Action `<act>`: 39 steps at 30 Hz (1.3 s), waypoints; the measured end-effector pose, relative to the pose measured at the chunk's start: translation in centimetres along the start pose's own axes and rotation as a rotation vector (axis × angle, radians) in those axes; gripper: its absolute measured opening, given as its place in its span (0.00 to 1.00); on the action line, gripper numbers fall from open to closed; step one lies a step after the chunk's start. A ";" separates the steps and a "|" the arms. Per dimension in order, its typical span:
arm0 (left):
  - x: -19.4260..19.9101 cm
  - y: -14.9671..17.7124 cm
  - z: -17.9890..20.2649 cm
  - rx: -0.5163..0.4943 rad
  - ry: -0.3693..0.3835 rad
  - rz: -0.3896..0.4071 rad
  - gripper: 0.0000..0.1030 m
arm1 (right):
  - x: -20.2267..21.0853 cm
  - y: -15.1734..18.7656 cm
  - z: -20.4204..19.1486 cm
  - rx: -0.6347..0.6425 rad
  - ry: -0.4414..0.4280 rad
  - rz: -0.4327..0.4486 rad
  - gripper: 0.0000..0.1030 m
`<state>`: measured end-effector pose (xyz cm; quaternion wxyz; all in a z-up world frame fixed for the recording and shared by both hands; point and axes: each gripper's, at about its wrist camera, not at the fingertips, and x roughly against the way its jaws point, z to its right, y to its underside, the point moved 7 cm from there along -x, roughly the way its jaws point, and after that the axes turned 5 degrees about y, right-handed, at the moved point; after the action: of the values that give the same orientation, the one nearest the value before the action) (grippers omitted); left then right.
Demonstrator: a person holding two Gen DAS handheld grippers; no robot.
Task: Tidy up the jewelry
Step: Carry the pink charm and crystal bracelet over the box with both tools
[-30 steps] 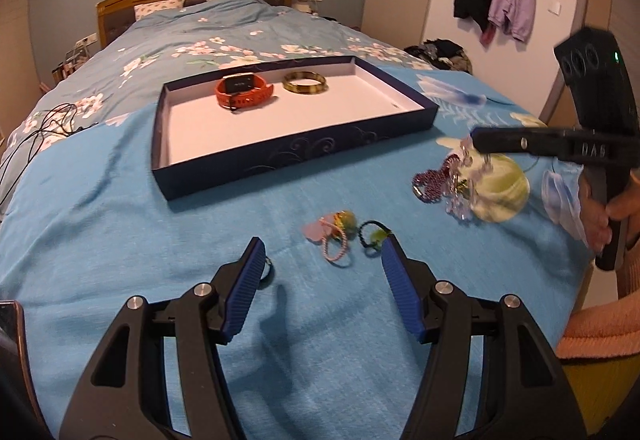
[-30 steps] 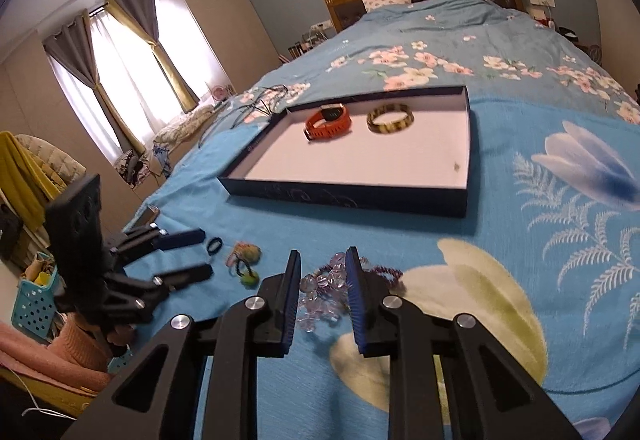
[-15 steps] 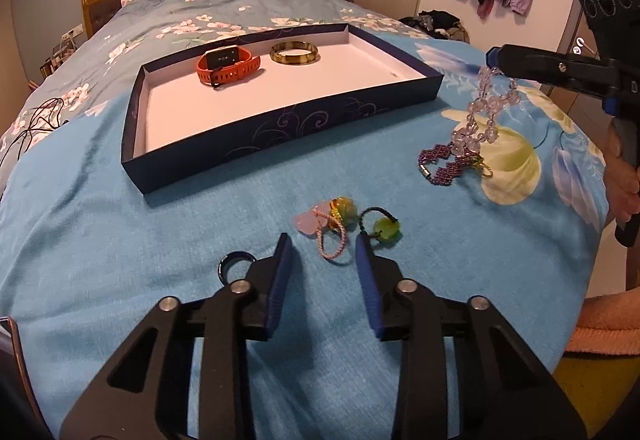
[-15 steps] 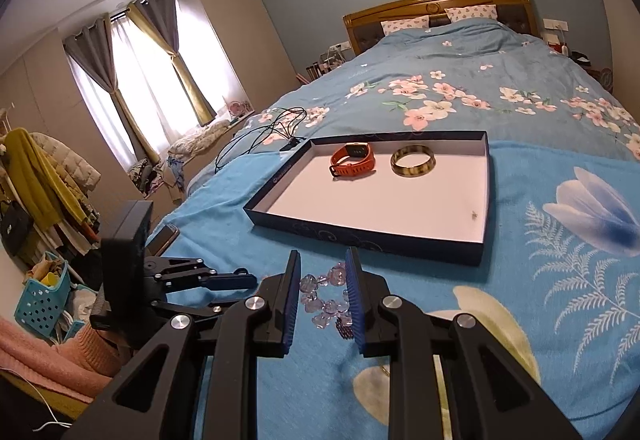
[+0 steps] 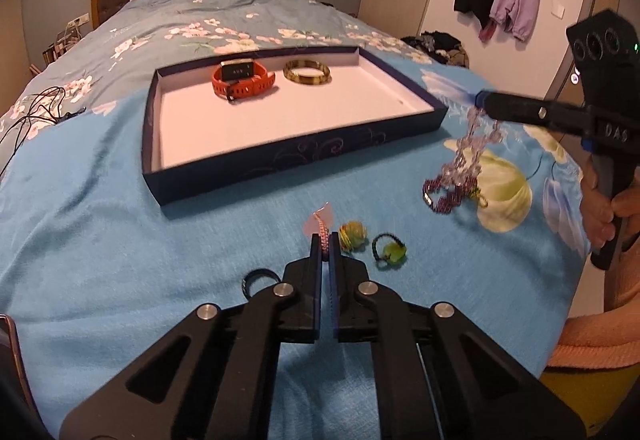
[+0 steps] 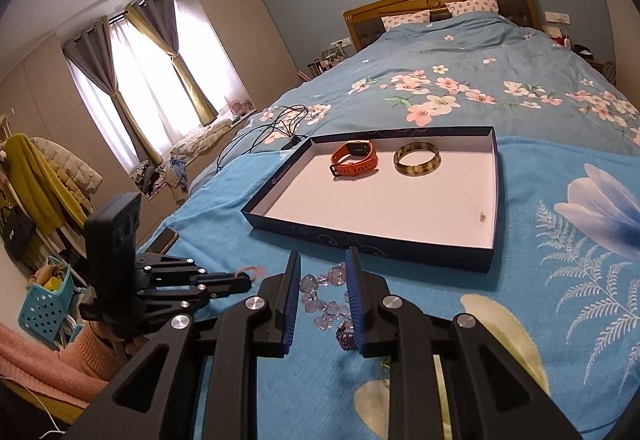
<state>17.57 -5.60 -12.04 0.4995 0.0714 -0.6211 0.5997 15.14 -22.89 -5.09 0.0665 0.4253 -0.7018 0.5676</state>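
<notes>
On the blue bedspread lies a dark blue tray (image 5: 296, 159) (image 6: 360, 240) with a white floor. An orange watch (image 5: 242, 79) (image 6: 354, 159) and a mottled bangle (image 5: 306, 71) (image 6: 416, 158) rest at its far end. My left gripper (image 5: 326, 244) (image 6: 246, 282) is shut on a pink braided cord (image 5: 322, 228) carrying a pink charm, low over the bed. To the right of the tray my right gripper (image 5: 482, 101) (image 6: 324, 260) is shut on a clear lilac bead bracelet (image 5: 468, 147) (image 6: 320, 296), which dangles from its tips. Below that lies a purple beaded bracelet (image 5: 448, 195).
A yellow-green bead tie (image 5: 352, 234), a green bead tie (image 5: 390, 250) and a black ring (image 5: 260, 278) lie near my left fingers. Black cables (image 5: 36, 111) trail at the far left. A phone (image 6: 162, 240) sits by the bed's edge. A person's hand (image 5: 600, 215) grips the right handle.
My left jaws have closed from wide apart onto the pink cord. The right gripper has lifted the lilac bead bracelet off the bedspread, so it now hangs.
</notes>
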 end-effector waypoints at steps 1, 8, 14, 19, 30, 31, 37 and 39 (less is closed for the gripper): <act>0.2 -0.2 0.0 0.002 0.005 0.005 0.03 | 0.0 -0.1 0.1 -0.001 0.000 0.000 0.20; 0.9 -1.2 -0.3 0.006 0.007 0.030 0.03 | -0.2 -0.8 0.3 -0.003 0.007 0.007 0.20; 1.0 -1.4 -0.7 0.017 0.008 0.034 0.03 | -0.8 -0.8 0.2 -0.008 -0.012 -0.008 0.20; 0.3 -0.8 -0.9 0.028 0.007 0.018 0.03 | -1.5 0.1 -1.2 0.005 -0.078 -0.036 0.20; -0.1 -0.6 -1.2 0.043 0.010 0.015 0.03 | -1.5 0.3 -1.8 0.030 -0.063 -0.029 0.20; -0.1 -0.7 -1.2 0.045 0.009 0.016 0.03 | -1.5 0.1 -1.8 0.025 -0.067 -0.028 0.20; 0.0 -0.8 -1.0 0.043 0.018 0.025 0.03 | -1.6 -1.4 -1.3 -0.012 -0.085 -0.005 0.20; 0.2 -0.9 -1.0 0.043 0.019 0.030 0.03 | -1.7 -1.6 -1.3 -0.005 -0.081 -0.004 0.20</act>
<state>18.65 -4.94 -11.52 0.4948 0.0673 -0.6043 0.6209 16.77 -20.91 -4.40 0.0402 0.4492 -0.7045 0.5479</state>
